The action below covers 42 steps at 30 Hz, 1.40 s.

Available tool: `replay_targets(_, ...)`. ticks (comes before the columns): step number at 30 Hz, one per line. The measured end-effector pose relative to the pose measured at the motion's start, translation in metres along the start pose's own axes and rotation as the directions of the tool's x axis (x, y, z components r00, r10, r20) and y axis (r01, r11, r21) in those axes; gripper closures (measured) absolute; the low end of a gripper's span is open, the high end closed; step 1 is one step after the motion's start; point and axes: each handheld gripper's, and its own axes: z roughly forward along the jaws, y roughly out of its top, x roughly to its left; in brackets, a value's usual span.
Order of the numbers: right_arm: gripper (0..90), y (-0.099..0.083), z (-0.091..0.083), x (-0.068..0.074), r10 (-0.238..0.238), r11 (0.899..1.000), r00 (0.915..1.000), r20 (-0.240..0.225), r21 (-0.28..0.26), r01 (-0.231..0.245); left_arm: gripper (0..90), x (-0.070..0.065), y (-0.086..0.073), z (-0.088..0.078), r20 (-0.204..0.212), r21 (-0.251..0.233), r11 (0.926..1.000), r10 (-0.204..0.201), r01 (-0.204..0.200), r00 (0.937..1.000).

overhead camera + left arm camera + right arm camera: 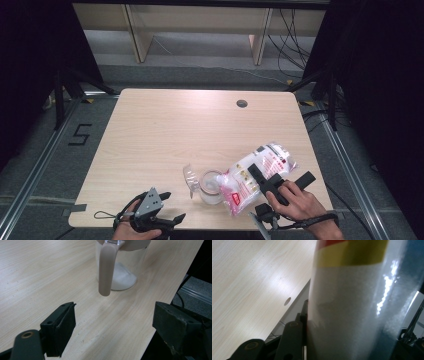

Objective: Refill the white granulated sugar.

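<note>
A clear jug [211,189] stands near the table's front edge with its flap lid [190,179] tipped open to the left. The left gripper view shows its taupe handle [106,267] and white powder [123,280] in its bottom. A plastic bag of white powder [255,175] with red print is tilted, its lower end over the jug's mouth. My right gripper [281,174] is shut on the bag [352,302], which presses against its jaws. My left gripper [172,206] is open at the front left, a short way from the handle, with bare table between its jaws [117,325].
The wooden table [165,130] has a round cable hole [242,103] at the back right. The jug stands close to the front edge [150,322]. Beyond the table are a wooden frame [140,35] and floor cables [295,40].
</note>
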Motion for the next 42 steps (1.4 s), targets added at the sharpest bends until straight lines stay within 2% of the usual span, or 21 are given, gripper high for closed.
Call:
replay_targets(9, 65.5, -0.001, -0.0005, -0.0009, -0.003, 1.0, 1.0, -0.001, 0.003, 0.003, 18.1, -0.0004, 0.0, 0.0003, 0.0, -0.004, 1.0, -0.004, 0.004, 1.0)
replay_targets(13, 65.6, -0.0015, -0.0015, -0.0018, -0.018, 1.0, 0.9998, -0.003, 0.008, 0.018, 18.1, -0.0001, 0.0001, -0.0004, -0.002, 0.006, 1.0, -0.002, 0.002, 1.0)
replay_targets(22, 65.8, -0.0009, -0.0004, -0.001, -0.01, 1.0, 0.9999, -0.003, 0.002, 0.01, 18.2, -0.0005, 0.0, 0.0003, 0.0, -0.004, 1.0, -0.007, 0.007, 1.0)
replay_targets(23, 65.8, -0.0012, -0.0011, -0.002, -0.022, 1.0, 0.9997, -0.008, 0.006, 0.022, 18.2, -0.0004, 0.0, 0.0003, 0.0, -0.004, 1.0, -0.006, 0.006, 1.0)
replay_targets(27, 65.8, -0.0011, -0.0008, -0.0012, -0.006, 1.0, 1.0, -0.002, 0.002, 0.006, 18.2, -0.0001, 0.0, -0.0001, 0.0, 0.0, 1.0, -0.003, 0.003, 1.0)
replay_targets(42, 66.0, -0.0013, -0.0007, -0.0011, -0.007, 1.0, 1.0, -0.003, 0.001, 0.007, 18.2, -0.0004, 0.0001, 0.0002, 0.0, -0.004, 1.0, -0.006, 0.006, 1.0)
